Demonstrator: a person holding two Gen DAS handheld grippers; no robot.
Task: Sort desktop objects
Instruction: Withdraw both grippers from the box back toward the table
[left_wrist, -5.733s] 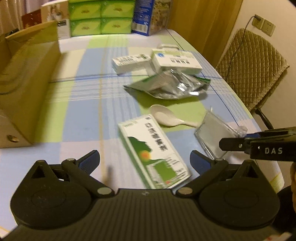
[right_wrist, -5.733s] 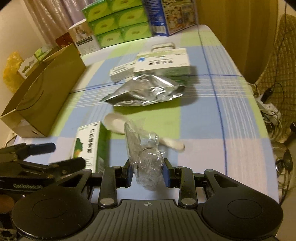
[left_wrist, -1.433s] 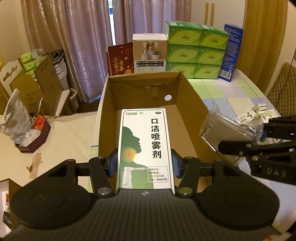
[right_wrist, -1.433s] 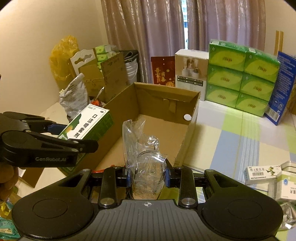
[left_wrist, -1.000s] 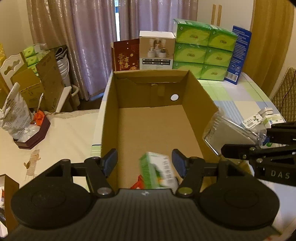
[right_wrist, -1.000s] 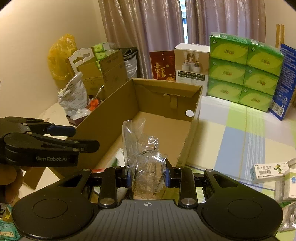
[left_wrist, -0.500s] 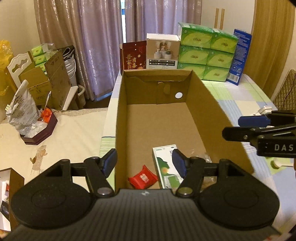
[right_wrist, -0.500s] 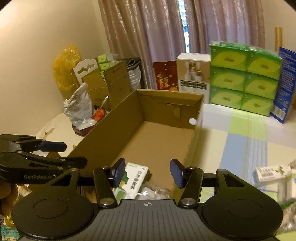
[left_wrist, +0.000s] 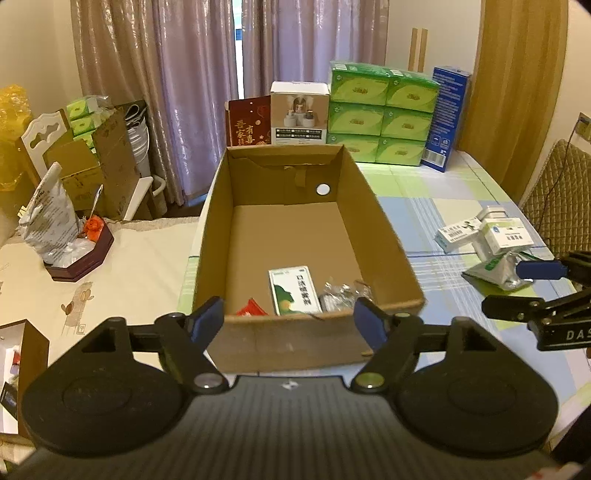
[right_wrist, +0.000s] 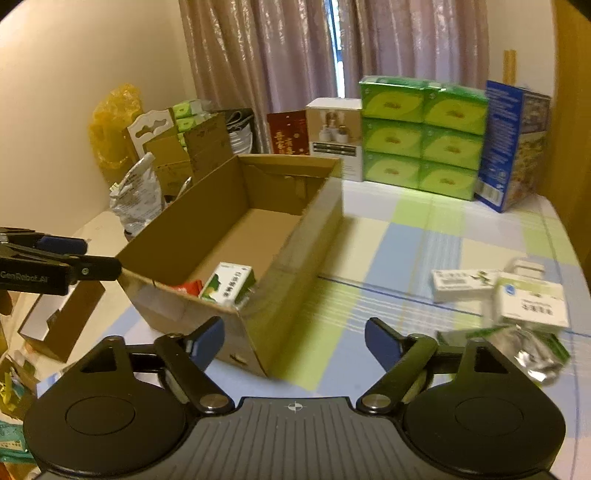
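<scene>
Now both claws, left (left_wrist: 289, 322) and right (right_wrist: 294, 340), tilted downward, empty, opening.

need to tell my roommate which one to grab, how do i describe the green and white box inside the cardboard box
Find the open cardboard box on the checked tablecloth. Near its front wall lies the green and white box, flat with its printed face up. A small red packet lies on one side, crinkly clear plastic on the other; it is the only rigid carton.
</scene>
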